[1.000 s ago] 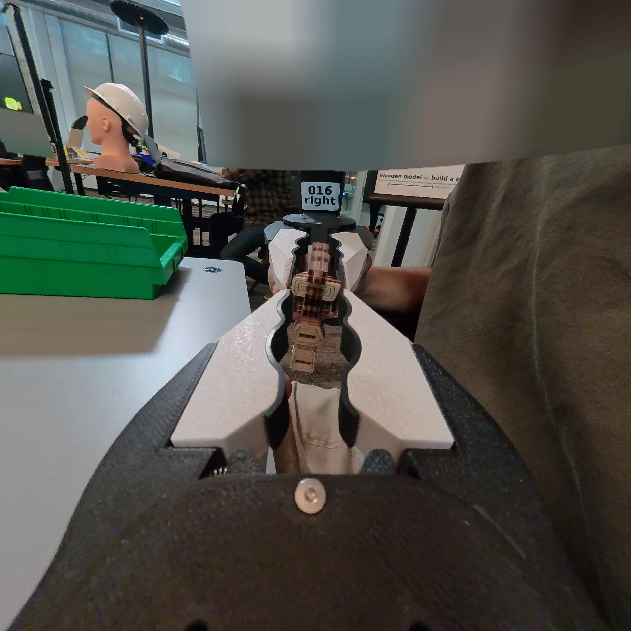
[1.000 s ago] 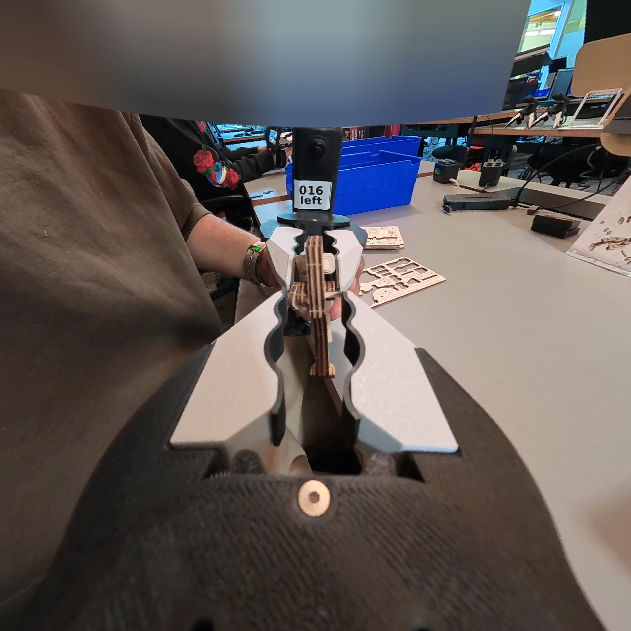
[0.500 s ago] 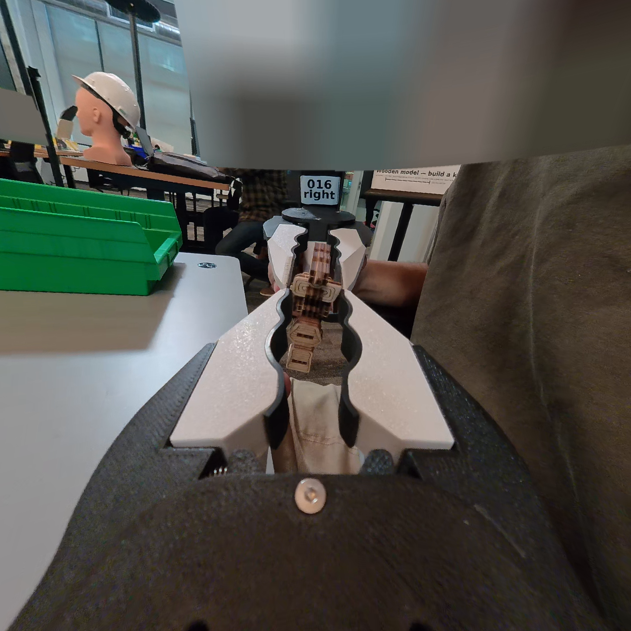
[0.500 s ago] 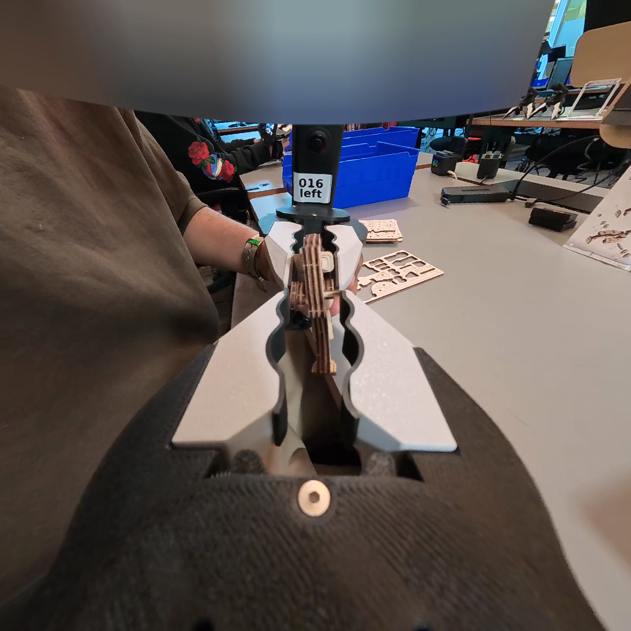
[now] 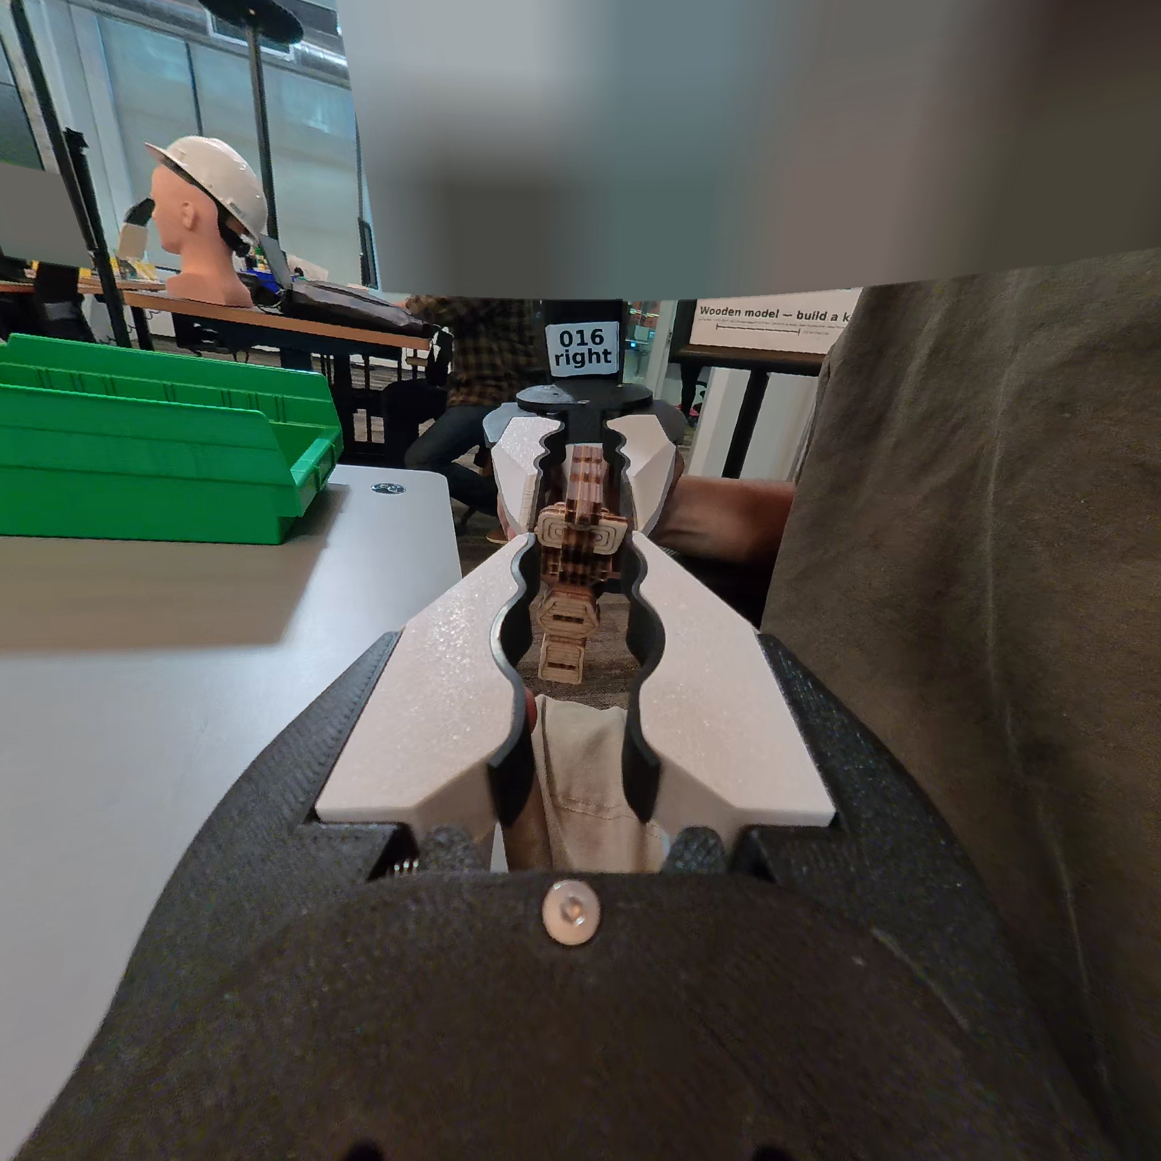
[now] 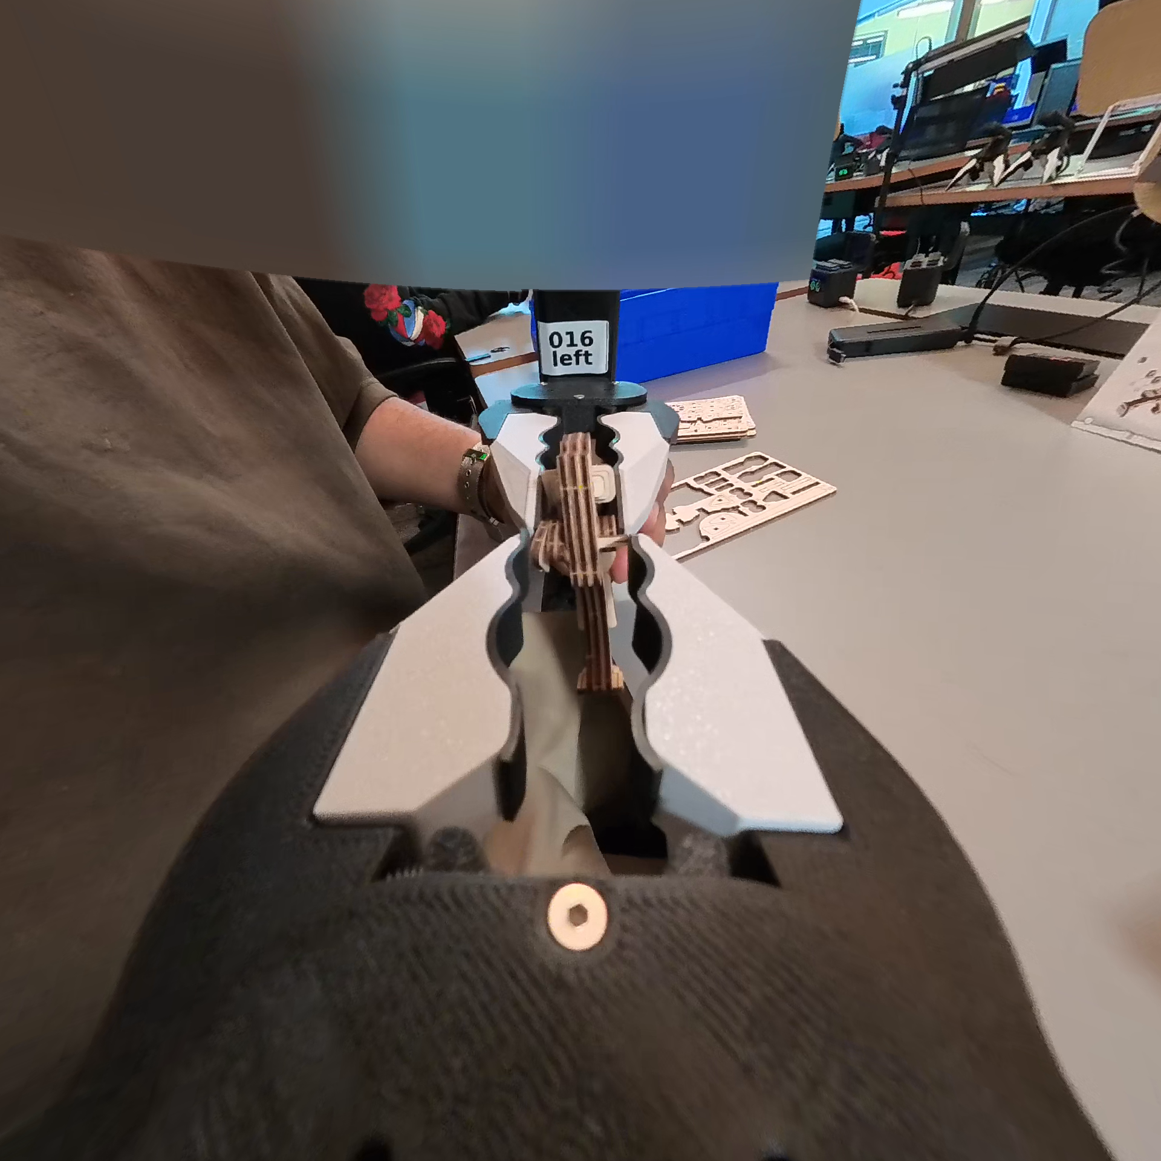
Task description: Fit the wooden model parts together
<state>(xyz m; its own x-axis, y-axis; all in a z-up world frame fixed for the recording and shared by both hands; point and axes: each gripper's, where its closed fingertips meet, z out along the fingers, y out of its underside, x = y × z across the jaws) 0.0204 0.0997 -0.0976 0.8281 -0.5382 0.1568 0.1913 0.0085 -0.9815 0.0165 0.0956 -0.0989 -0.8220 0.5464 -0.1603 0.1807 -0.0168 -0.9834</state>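
A small layered wooden model (image 5: 575, 565) hangs in the air between my two grippers, which face each other tip to tip. In the left wrist view, my left gripper (image 5: 577, 550) is shut on the model's near part and my right gripper (image 5: 581, 477) grips its far end. In the right wrist view, the model (image 6: 581, 565) stands on edge, held by my right gripper (image 6: 577, 553) near me and by my left gripper (image 6: 575, 477) beyond. A lower limb of the model dangles below the fingers.
The person's torso (image 5: 974, 628) is close beside both grippers. The grey table (image 5: 188, 659) carries a green bin (image 5: 157, 452). In the right wrist view, a cut-out wooden sheet (image 6: 747, 496), a stack of sheets (image 6: 716, 418), a blue bin (image 6: 691, 327) and black devices (image 6: 898, 333) lie on it. Only a small space, under 4 cm, lies between the two pairs of fingers.
Both grippers keep their hold on the model. The pair has shifted only slightly, and the background has drifted a little in both views.
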